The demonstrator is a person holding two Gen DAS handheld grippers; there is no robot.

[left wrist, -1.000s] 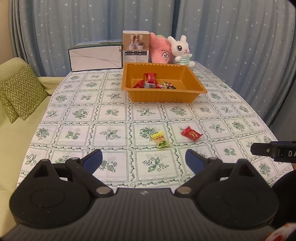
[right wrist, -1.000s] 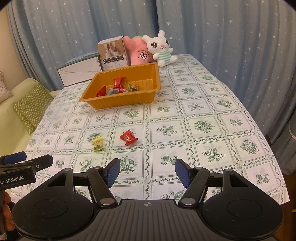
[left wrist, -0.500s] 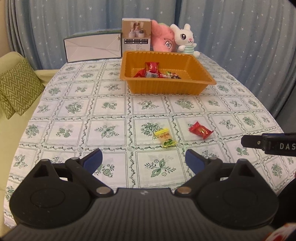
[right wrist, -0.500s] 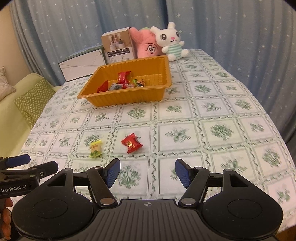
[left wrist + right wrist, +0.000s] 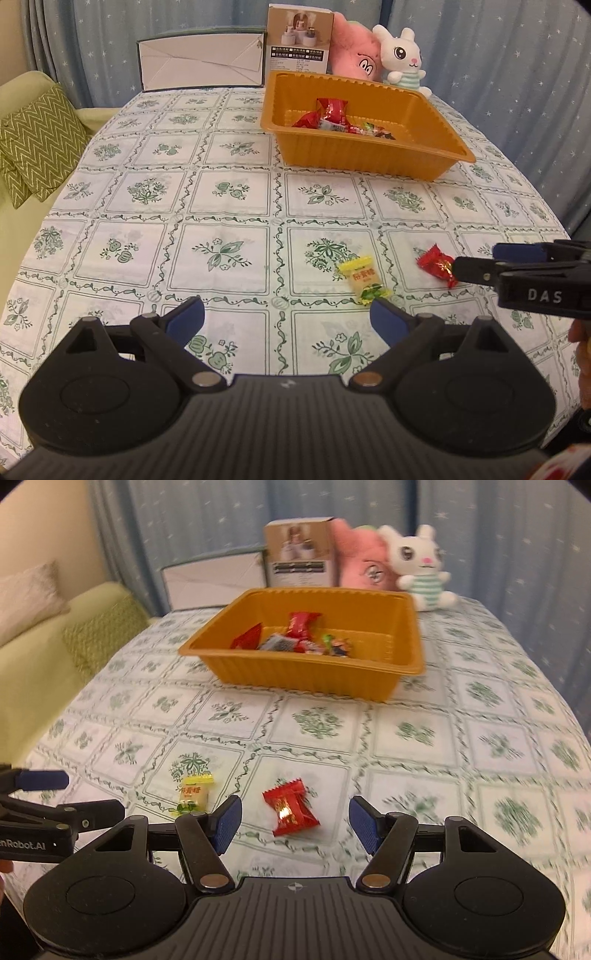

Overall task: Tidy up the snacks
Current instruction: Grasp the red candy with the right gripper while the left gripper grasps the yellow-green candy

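Observation:
Two loose snacks lie on the patterned tablecloth: a yellow wrapped candy [image 5: 364, 279] [image 5: 192, 793] and a red wrapped candy [image 5: 437, 264] [image 5: 290, 807]. My left gripper [image 5: 286, 317] stands open just short of the yellow candy, which lies near its right fingertip. My right gripper [image 5: 294, 821] is open, with the red candy lying between its blue pads, untouched. Farther back, an orange tray [image 5: 417, 157] [image 5: 321, 679] holds several wrapped snacks. Each gripper's side shows in the other's view.
A white box [image 5: 203, 62], a small carton [image 5: 300, 40], a pink plush [image 5: 354, 55] and a white rabbit plush [image 5: 402, 59] line the table's far edge. A green sofa with a zigzag cushion [image 5: 33, 140] is at the left. Starred curtains hang behind.
Both grippers have come forward and down toward the two candies. The red candy now sits between the right gripper's fingers, and the yellow one lies close before the left gripper.

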